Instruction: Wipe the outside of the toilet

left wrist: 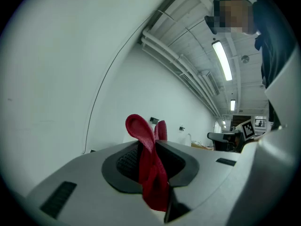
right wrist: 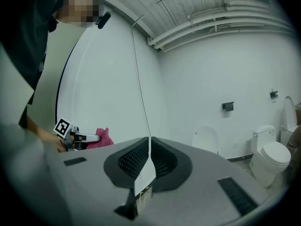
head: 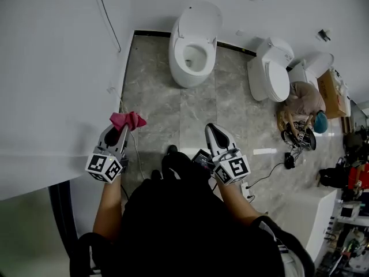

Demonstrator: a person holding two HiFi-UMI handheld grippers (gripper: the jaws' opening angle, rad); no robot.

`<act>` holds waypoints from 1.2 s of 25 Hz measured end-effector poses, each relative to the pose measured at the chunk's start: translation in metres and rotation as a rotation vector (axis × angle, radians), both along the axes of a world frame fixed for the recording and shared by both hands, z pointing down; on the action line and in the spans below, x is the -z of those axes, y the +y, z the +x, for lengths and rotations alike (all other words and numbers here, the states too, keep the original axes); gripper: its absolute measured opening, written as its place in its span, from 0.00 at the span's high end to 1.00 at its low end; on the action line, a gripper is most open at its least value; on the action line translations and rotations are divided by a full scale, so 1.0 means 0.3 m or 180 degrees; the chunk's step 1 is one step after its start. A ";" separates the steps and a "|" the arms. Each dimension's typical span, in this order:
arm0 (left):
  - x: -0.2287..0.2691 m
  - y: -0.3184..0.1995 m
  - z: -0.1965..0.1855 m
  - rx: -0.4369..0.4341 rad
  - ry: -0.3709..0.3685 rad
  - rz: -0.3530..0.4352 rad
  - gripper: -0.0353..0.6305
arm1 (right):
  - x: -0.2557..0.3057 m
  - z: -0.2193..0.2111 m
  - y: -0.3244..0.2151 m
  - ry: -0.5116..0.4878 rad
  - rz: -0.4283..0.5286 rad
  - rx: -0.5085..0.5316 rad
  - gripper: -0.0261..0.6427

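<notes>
Low at 7 o'clock, reaching a bare forearm point(head: 109, 203) forward and pinching a red cloth point(head: 128, 120) in the closed left gripper point(head: 122, 128), beside the white wall point(head: 57, 68). At 5 o'clock, extending the right gripper point(head: 214, 130) likewise, jaws pressed together, empty. Facing the toilet point(head: 193, 45) at 12 o'clock, well apart, lid raised.

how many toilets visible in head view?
3: open toilet at the far wall, closed toilet to its right, third toilet further right, partly hidden behind a crouching person. Others may be off-frame.
</notes>
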State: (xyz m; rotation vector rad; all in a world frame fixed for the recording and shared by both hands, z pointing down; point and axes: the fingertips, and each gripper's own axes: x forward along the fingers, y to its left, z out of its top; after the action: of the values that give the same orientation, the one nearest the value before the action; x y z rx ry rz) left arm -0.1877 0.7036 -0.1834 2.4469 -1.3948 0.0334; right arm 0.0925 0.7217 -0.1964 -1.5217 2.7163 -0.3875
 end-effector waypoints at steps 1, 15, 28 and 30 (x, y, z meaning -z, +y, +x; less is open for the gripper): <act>-0.007 -0.026 0.003 -0.0015 0.0006 0.0001 0.81 | -0.013 0.010 -0.022 -0.0005 -0.0035 -0.0015 0.90; -0.061 -0.705 0.096 -0.0044 -0.0129 -0.0176 0.81 | -0.085 0.010 -0.756 -0.0144 0.0030 0.0227 0.90; -0.135 -1.358 0.149 0.0009 -0.0225 -0.0237 0.81 | -0.252 -0.031 -1.388 0.0054 -0.0361 0.0324 0.90; -0.168 -1.455 0.127 -0.0046 -0.0236 -0.0247 0.81 | -0.297 -0.080 -1.474 0.0079 -0.0451 0.0331 0.90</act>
State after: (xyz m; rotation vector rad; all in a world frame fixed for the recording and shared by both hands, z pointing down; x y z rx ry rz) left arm -0.1497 0.2672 -0.1330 2.4144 -1.3796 0.1802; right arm 0.0686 0.2797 -0.1073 -1.4269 2.8511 -0.5789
